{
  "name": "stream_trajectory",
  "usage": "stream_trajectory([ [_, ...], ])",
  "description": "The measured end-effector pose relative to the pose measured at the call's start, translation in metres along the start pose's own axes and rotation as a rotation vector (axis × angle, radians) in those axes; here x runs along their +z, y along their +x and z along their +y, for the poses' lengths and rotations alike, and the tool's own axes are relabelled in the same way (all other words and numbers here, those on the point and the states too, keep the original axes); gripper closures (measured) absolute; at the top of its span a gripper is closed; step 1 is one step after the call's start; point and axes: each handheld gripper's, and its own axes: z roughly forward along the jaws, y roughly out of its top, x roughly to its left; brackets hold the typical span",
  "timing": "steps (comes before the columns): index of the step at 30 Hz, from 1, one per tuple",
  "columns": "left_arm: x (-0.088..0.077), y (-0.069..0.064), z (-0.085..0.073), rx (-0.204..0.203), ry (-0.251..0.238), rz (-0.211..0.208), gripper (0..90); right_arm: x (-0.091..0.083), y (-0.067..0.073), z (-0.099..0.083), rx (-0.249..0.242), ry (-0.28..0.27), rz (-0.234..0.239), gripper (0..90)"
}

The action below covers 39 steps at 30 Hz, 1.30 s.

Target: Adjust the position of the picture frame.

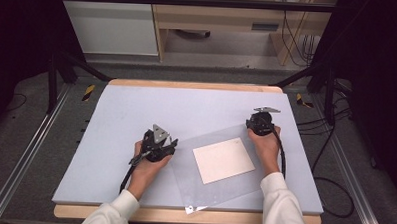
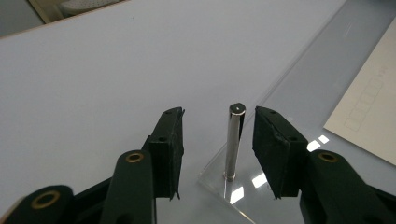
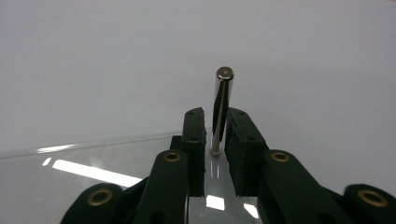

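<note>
While the clear sheet (image 1: 219, 165) lies on the table (image 1: 136, 110), the right claw (image 3: 215, 126) is clamped on its corner pin (image 3: 221, 109); the left claw (image 2: 217, 135) stands apart around the other pin (image 2: 232, 140). Next, I judge: close left, lift evenly.

Even, bright overhead light, dark surroundings, white glare patches on the clear sheet (image 3: 93, 172), soft near-field blur.

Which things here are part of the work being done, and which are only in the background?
Part of the work:
- clear sheet
- left metal pin, between left gripper jaws
- right metal pin, clamped by right gripper
- paper under the sheet

Only background:
- blue mat
- cabinet
- floor cables
</note>
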Motion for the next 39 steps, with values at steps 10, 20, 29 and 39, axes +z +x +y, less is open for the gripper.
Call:
stream_trajectory([
  [10,0.0060,0.0019,-0.0043,-0.009,0.030,-0.018,67.8,0.0065,-0.0027,0.0018,0.008,0.016,0.005,80.3],
  [20,0.0074,0.0017,-0.0052,-0.011,0.037,-0.057,83.2,0.0075,0.0011,0.0063,-0.011,0.035,-0.003,81.0],
  [29,0.0077,0.0028,-0.0048,-0.020,0.037,-0.066,83.7,0.0094,0.0001,0.0050,-0.023,0.042,-0.011,84.9],
  [39,0.0078,0.0023,-0.0036,-0.033,0.044,-0.064,83.8,0.0112,-0.0001,0.0050,-0.031,0.041,-0.009,84.9],
])
